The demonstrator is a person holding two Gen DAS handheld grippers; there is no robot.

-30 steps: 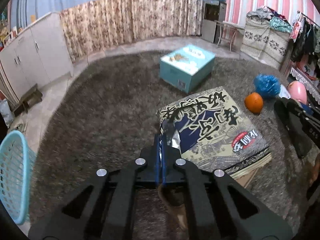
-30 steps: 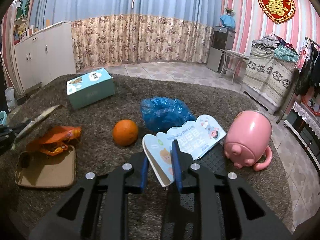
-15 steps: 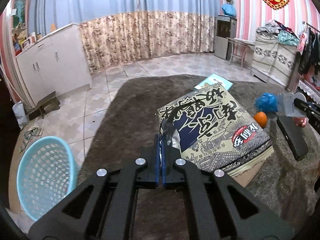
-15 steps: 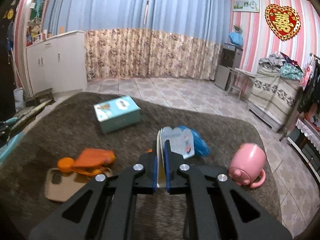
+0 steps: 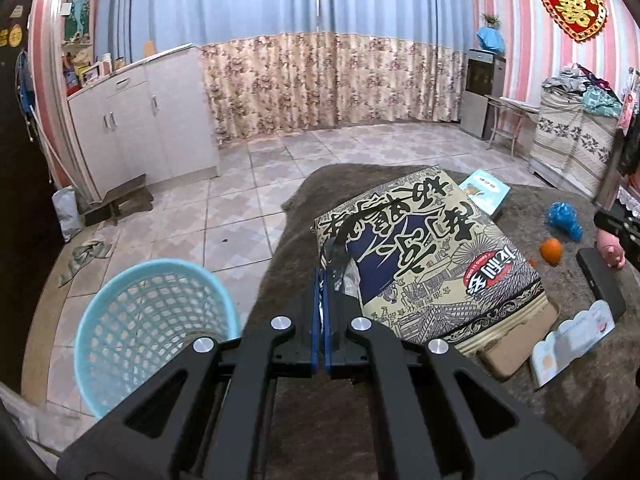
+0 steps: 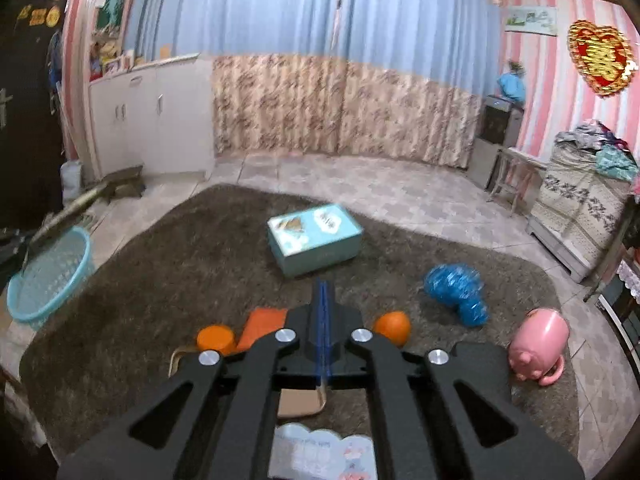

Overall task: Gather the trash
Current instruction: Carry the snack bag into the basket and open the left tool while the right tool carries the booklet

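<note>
Basket (image 6: pixel 48 276) stands on the floor left of the rug (image 6: pixel 192 264); box (image 6: pixel 314 238), seemingly behind orange (image 6: pixel 393 327), lies on it

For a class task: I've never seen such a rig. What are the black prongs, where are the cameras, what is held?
A person holds a black two-finger gripper in each hand; a wide-angle camera on each looks along its fingers, one picture each. The left gripper is shut on a corner of a cream and navy snack bag, near a light blue lattice plastic basket on the floor. The right gripper is shut, nothing seen between its pads. On the brown shaggy cover lie a teal cardboard box, an orange fruit, a crumpled blue plastic bag and a pink pig-shaped mug.
</note>
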